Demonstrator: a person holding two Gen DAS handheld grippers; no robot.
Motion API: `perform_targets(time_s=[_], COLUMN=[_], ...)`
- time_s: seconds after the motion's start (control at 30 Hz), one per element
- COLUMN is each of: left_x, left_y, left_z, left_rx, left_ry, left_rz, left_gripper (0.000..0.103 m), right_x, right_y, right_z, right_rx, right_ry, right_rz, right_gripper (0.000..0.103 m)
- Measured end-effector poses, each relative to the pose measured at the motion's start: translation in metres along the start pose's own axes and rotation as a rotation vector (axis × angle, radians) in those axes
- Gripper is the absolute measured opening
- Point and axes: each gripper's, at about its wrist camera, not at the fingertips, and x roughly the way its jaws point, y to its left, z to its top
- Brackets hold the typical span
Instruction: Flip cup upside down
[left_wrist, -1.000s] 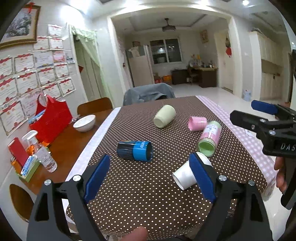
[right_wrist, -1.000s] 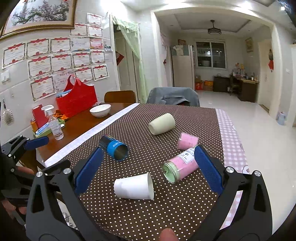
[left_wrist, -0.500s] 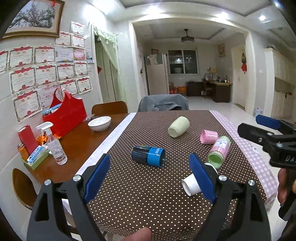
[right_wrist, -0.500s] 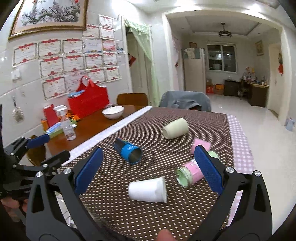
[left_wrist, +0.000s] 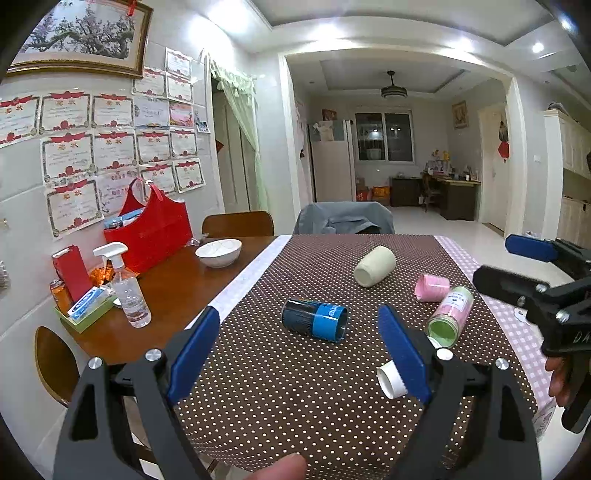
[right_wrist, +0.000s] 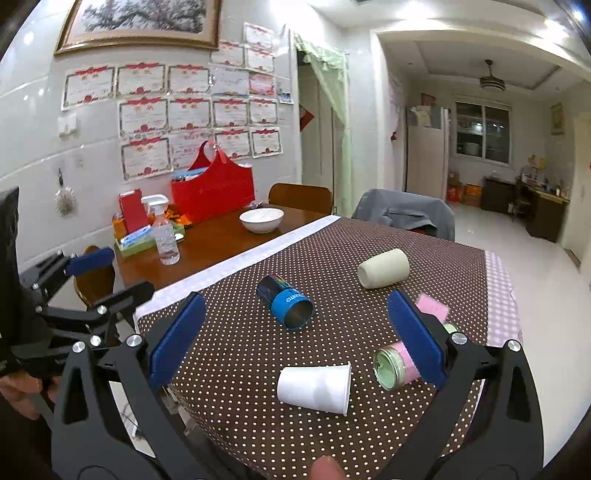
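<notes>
Several cups lie on their sides on the dotted brown tablecloth (left_wrist: 295, 387). A white paper cup (right_wrist: 314, 384) lies nearest; in the left wrist view (left_wrist: 389, 378) my finger half hides it. A blue and black cup (left_wrist: 314, 321) (right_wrist: 288, 304) lies in the middle, a cream cup (left_wrist: 375, 271) (right_wrist: 384, 273) farther back. A pink and green cup (left_wrist: 448, 312) (right_wrist: 393, 363) and a small pink cup (left_wrist: 432, 288) (right_wrist: 432, 306) lie at the right. My left gripper (left_wrist: 299, 350) and right gripper (right_wrist: 295, 343) are both open and empty, above the table's near edge.
On the bare wood at the left stand a white bowl (left_wrist: 218, 252), a spray bottle (left_wrist: 127, 291), a red bag (left_wrist: 149, 229) and a green tray (left_wrist: 86, 308) of small items. Chairs stand at the table's far end (left_wrist: 343, 218) and left side (left_wrist: 55, 363).
Both grippers have pulled back and up from the table, so the cups look smaller and farther away. Both stay open. No cup has moved.
</notes>
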Motion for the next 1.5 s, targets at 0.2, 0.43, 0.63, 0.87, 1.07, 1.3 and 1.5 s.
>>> perform_targets(time_s=[0.2, 0.43, 0.63, 0.87, 1.07, 1.3, 1.5], left_x=[0.002, 0.013, 0.022, 0.035, 0.046, 0.052, 0.054], left_y=[0.004, 0.008, 0.014, 0.016, 0.012, 0.015, 0.016], left_z=[-0.003, -0.010, -0.017, -0.029, -0.037, -0.044, -0.047], left_rx=[-0.007, -0.016, -0.027, -0.034, -0.033, -0.051, -0.059], left_ry=[0.006, 0.040, 0.070, 0.120, 0.154, 0.177, 0.185], left_rz=[0.012, 0.014, 0.021, 0.028, 0.011, 0.001, -0.009], left_gripper=[0.086, 0.086, 0.086, 0.086, 0.086, 0.086, 0.086], right_x=[0.019, 0.060, 0.099, 0.138, 0.162, 0.184, 0.198], right_y=[0.004, 0.005, 0.008, 0.012, 0.023, 0.040, 0.048], right_z=[-0.002, -0.020, -0.045, -0.071, -0.085, -0.106, -0.117], right_rx=[-0.148, -0.352, -0.554, -0.766, -0.915, -1.095, -1.192], right_ry=[0.096, 0.286, 0.455, 0.640, 0.772, 0.894, 0.963], right_rz=[0.034, 0.108, 0.146, 0.212, 0.250, 0.221, 0.200], right_gripper=[0.097, 0.097, 0.097, 0.097, 0.097, 0.087, 0.086])
